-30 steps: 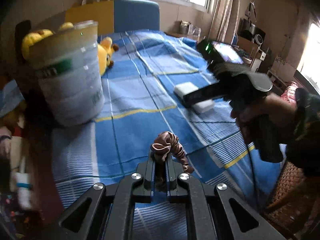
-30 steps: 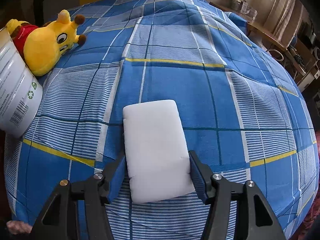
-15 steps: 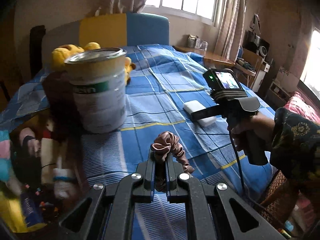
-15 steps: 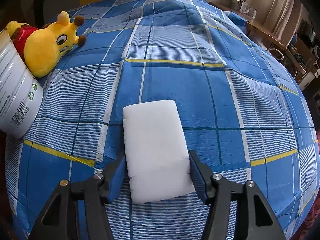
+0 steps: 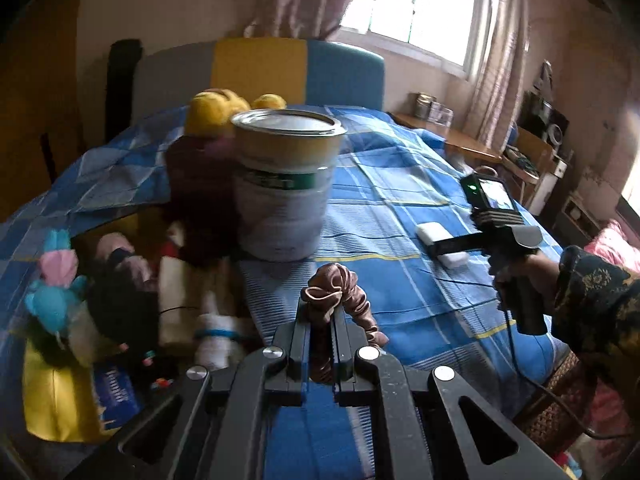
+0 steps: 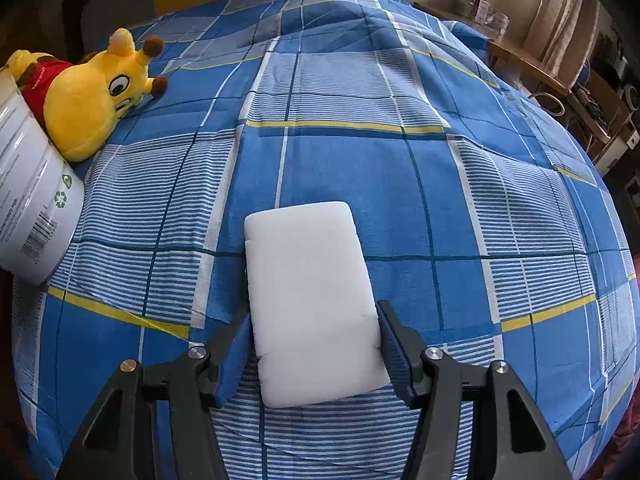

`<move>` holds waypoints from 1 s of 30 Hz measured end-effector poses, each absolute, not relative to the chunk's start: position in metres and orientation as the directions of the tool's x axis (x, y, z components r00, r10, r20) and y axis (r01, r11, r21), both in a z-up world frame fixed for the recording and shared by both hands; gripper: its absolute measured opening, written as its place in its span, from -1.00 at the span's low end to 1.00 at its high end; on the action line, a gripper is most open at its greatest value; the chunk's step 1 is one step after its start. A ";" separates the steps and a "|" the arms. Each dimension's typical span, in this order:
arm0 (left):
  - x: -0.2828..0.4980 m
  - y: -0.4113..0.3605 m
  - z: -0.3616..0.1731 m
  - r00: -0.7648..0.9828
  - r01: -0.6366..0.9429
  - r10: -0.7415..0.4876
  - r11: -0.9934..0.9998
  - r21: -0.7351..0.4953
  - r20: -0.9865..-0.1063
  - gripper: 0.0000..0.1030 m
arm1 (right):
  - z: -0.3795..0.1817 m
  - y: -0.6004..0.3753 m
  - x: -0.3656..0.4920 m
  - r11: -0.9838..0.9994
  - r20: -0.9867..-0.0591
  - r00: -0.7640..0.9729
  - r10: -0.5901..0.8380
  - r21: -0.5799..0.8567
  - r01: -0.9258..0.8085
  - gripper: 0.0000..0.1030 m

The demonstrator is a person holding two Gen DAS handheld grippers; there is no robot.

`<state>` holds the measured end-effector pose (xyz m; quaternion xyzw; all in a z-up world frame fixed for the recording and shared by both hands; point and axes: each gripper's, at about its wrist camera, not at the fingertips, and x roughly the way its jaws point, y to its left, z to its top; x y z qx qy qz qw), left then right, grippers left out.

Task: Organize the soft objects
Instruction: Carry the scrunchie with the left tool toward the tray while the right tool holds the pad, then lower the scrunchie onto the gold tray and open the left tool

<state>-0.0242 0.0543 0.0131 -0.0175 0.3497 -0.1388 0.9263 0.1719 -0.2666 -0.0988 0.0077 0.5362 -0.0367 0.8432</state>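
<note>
A: Nearest to us, the left gripper [image 5: 320, 316] has its jaws pinched tight on a brown scrunchie [image 5: 340, 292], and the loose loops spill over the right finger, clear of the bed [image 5: 400, 216].

B: And the right gripper [image 6: 316, 336]?

A: Angled steeply down near the bed's front edge, jaws set either side of a white sponge [image 6: 308, 292]. Both pads sit against its long sides, so it is gripping the sponge, which lies flat on the blue checked cover. From the left camera you can see a hand [image 5: 520, 276] on that gripper's handle, with a patterned sleeve [image 5: 596, 300] behind it.

B: What's further in?

A: A tall tin [image 5: 284, 184] stands upright near the bed's left edge, open at the top, well apart from the sponge. Right behind it, touching it, lies a yellow plush [image 6: 88, 100] in a red top, on its side with its face towards the middle of the bed.

B: Left of the tin?

A: A blurred heap of soft toys [image 5: 100, 280] off the bed's left edge; I cannot tell them apart. Beyond everything, the headboard [image 5: 260, 72] and a window [image 5: 416, 4].
</note>
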 end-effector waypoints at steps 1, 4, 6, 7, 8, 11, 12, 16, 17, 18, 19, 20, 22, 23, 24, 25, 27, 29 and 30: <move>-0.025 0.059 0.013 0.719 0.233 -0.262 0.964 -0.131 -0.644 -0.85 | -0.099 -0.266 0.172 0.997 -0.905 0.422 -0.055 -0.026 0.074 0.16; -0.026 0.069 0.012 0.723 0.213 -0.251 0.967 -0.138 -0.644 -0.85 | -0.098 -0.267 0.175 0.995 -0.907 0.418 -0.059 -0.022 0.093 0.15; -0.027 0.075 0.011 0.725 0.202 -0.247 0.969 -0.144 -0.643 -0.85 | -0.097 -0.267 0.177 0.993 -0.910 0.409 -0.072 -0.027 0.114 0.14; -0.028 0.079 0.011 0.726 0.195 -0.244 0.970 -0.148 -0.643 -0.85 | -0.097 -0.267 0.180 0.991 -0.912 0.403 -0.076 -0.026 0.128 0.13; -0.029 0.081 0.011 0.727 0.191 -0.242 0.970 -0.150 -0.643 -0.85 | -0.095 -0.267 0.183 0.989 -0.915 0.395 -0.081 -0.024 0.148 0.11; -0.028 0.091 0.010 0.730 0.171 -0.234 0.972 -0.159 -0.643 -0.85 | -0.088 -0.268 0.198 0.979 -0.922 0.379 -0.085 -0.007 0.202 0.10; -0.028 0.094 0.010 0.732 0.164 -0.231 0.973 -0.164 -0.641 -0.85 | -0.084 -0.267 0.204 0.977 -0.920 0.382 -0.085 -0.002 0.212 0.10; -0.027 0.106 0.010 0.736 0.137 -0.222 0.974 -0.180 -0.640 -0.85 | -0.063 -0.255 0.231 0.975 -0.912 0.399 -0.093 -0.002 0.222 0.10; -0.026 0.110 0.010 0.737 0.131 -0.220 0.974 -0.184 -0.639 -0.85 | -0.055 -0.249 0.241 0.976 -0.908 0.408 -0.095 -0.005 0.217 0.10; -0.026 0.113 0.010 0.737 0.124 -0.219 0.974 -0.190 -0.639 -0.85 | -0.049 -0.244 0.248 0.977 -0.905 0.415 -0.096 -0.007 0.211 0.10; -0.026 0.117 0.010 0.738 0.117 -0.219 0.973 -0.198 -0.639 -0.85 | -0.043 -0.238 0.253 0.978 -0.901 0.422 -0.099 -0.011 0.206 0.10; -0.026 0.120 0.010 0.739 0.112 -0.218 0.973 -0.202 -0.638 -0.85 | -0.037 -0.232 0.258 0.979 -0.897 0.429 -0.101 -0.014 0.201 0.10; -0.028 0.128 0.011 0.746 0.098 -0.208 0.974 -0.204 -0.633 -0.85 | -0.028 -0.224 0.268 0.981 -0.891 0.442 -0.101 -0.016 0.192 0.10; -0.029 0.133 0.012 0.750 0.092 -0.200 0.976 -0.199 -0.630 -0.85 | -0.023 -0.219 0.274 0.982 -0.888 0.449 -0.099 -0.015 0.188 0.10; -0.030 0.137 0.013 0.754 0.083 -0.190 0.977 -0.196 -0.628 -0.85 | -0.017 -0.214 0.280 0.983 -0.883 0.458 -0.099 -0.014 0.184 0.10; -0.032 0.143 0.013 0.758 0.071 -0.181 0.978 -0.197 -0.627 -0.85 | -0.010 -0.209 0.285 0.983 -0.880 0.466 -0.098 -0.014 0.181 0.10; -0.034 0.159 0.013 0.764 0.033 -0.157 0.978 -0.205 -0.626 -0.85 | 0.004 -0.198 0.294 0.985 -0.868 0.488 -0.093 -0.010 0.170 0.10; -0.036 0.176 0.012 0.768 -0.012 -0.124 0.978 -0.209 -0.628 -0.85 | 0.019 -0.186 0.304 0.988 -0.853 0.515 -0.084 -0.005 0.152 0.10; -0.036 0.186 0.011 0.771 -0.041 -0.104 0.976 -0.212 -0.629 -0.85 | 0.029 -0.178 0.311 0.990 -0.844 0.532 -0.075 -0.002 0.138 0.10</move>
